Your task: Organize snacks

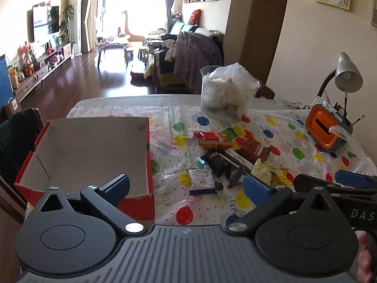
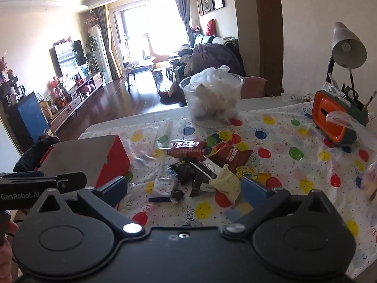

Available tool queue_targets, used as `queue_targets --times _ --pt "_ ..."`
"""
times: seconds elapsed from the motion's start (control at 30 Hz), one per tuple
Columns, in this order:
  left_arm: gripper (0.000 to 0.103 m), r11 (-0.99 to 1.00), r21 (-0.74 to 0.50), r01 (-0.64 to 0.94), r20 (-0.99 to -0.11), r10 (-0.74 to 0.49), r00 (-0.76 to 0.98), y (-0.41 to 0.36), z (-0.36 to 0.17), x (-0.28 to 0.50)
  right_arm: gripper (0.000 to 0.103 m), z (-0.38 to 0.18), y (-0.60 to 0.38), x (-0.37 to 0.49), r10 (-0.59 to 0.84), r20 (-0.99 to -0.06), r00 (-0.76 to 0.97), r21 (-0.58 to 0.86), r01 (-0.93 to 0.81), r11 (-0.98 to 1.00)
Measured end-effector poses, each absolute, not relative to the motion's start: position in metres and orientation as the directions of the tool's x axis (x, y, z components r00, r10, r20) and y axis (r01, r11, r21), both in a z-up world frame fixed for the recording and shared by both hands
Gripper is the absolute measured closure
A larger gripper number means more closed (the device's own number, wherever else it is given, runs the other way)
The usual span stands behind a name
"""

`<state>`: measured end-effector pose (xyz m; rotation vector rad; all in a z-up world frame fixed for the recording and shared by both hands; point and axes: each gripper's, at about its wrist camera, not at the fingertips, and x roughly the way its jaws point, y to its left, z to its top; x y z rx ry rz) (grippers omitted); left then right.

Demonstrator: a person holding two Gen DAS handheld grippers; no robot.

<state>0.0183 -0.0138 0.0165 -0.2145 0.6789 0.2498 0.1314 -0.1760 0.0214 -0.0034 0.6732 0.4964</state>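
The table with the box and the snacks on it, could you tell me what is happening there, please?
A person holds a gripper in each hand above the table, which has a balloon-print cover. The left gripper and right gripper are both open and hold nothing. A pile of snack packets lies loose on the cover, right of an open red cardboard box that looks empty. Sorting has not visibly begun.

A red cardboard box (image 1: 150,160) with a plain brown inside stood open and empty on the left of the table (image 1: 271,122). Just to its right lay a loose heap of snacks: a red checked packet (image 1: 213,139) at the back, a brown Oreo pack (image 1: 253,149) beside it, dark wrappers (image 1: 219,162) in the middle, a white sachet (image 1: 202,180) in front, and a crumpled yellow bag (image 1: 271,171) on the right.
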Motion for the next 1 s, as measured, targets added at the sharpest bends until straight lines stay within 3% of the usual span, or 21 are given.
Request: queue_targets --times 1.0 --pt "0.000 0.950 -0.104 -0.294 -0.655 0.158 0.739 -0.0099 0.0110 0.0243 0.000 0.0213 -0.1705 0.1347 0.404 -0.619 0.673 0.118 -0.429 0.896"
